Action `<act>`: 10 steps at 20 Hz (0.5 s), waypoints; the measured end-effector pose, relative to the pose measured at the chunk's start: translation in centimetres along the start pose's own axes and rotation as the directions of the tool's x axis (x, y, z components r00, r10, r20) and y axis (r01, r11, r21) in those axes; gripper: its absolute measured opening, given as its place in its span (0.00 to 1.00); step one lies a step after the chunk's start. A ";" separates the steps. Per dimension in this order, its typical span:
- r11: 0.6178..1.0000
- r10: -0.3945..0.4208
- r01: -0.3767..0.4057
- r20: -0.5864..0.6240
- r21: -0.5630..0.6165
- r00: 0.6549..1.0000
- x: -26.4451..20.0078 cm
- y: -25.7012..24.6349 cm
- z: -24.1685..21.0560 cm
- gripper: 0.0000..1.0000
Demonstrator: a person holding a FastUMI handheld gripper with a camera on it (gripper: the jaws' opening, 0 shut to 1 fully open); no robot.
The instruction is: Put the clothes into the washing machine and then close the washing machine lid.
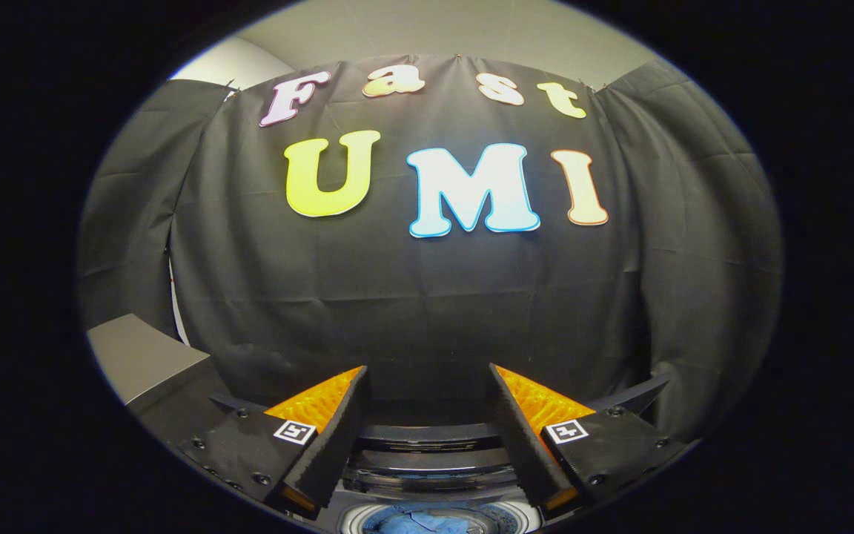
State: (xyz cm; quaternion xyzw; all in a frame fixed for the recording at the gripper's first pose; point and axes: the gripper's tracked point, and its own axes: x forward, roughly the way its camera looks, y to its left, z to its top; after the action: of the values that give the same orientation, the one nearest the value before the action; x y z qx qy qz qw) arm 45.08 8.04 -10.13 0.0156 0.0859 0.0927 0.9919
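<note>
My gripper [427, 371] stands open, its two black and orange fingers [338, 430] wide apart with nothing between them. Below and between the fingers I see the top of the washing machine [427, 452], dark with a curved back rim. Its round drum opening lies low between the finger bases, and blue clothes [427, 523] lie inside it. The gripper is held above the machine, pointing at the black cloth wall behind it. Where the lid stands I cannot tell.
A grey flat surface [141, 356], like a table or counter top, sits to the left of the machine. The black cloth wall [427, 311] hangs close behind the washing machine.
</note>
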 end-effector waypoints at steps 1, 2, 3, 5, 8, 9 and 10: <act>1.000 0.000 0.000 0.004 0.000 1.000 -0.4 0.0 -0.1 0.97; 1.000 0.001 -0.001 0.007 -0.002 1.000 -0.8 0.0 -0.2 0.97; 1.000 0.002 -0.002 0.012 -0.003 1.000 -1.2 0.0 -0.3 0.97; 1.000 0.001 -0.001 0.018 -0.004 1.000 -1.9 0.0 -0.6 0.97; 1.000 0.002 -0.002 0.020 -0.007 1.000 -3.1 0.1 -1.0 0.97; 1.000 0.003 -0.003 0.021 -0.008 1.000 -3.4 0.1 -1.1 0.97; 1.000 0.004 -0.003 0.020 -0.009 1.000 -3.7 0.1 -1.3 0.97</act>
State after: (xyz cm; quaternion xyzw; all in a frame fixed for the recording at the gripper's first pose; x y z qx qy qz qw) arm 41.26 7.44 -10.75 0.0122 0.0756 0.0946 0.9926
